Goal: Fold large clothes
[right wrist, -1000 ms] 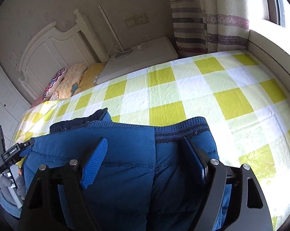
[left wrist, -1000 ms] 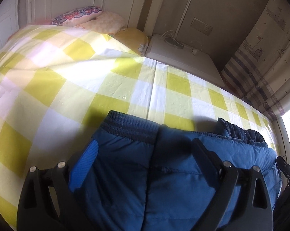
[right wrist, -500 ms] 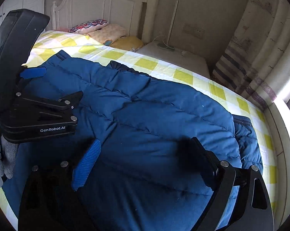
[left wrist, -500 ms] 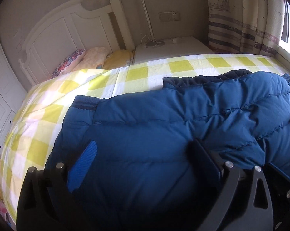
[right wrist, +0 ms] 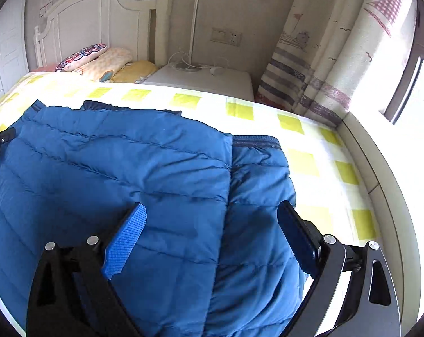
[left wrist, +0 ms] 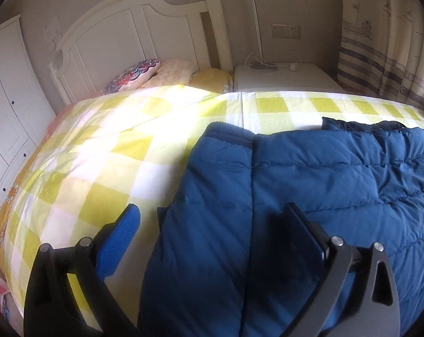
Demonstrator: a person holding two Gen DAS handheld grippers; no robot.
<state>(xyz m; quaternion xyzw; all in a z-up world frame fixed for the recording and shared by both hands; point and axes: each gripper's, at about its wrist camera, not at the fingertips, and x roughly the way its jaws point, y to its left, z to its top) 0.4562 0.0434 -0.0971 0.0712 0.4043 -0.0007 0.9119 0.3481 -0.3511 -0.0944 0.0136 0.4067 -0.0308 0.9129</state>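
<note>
A: Where is the blue down jacket?

B: Folded over on the checked bed sheet.

A: The left hand-held gripper and right hand-held gripper?

B: Both spread wide, gripping nothing; the right's jaws have just been opening above the jacket.

A: Best technique?

B: Probably square the edges and press the padding flat before folding again.

Both wrist cameras are looking down along their fingers, close over the blue jacket, sharing the headboard beyond.
</note>
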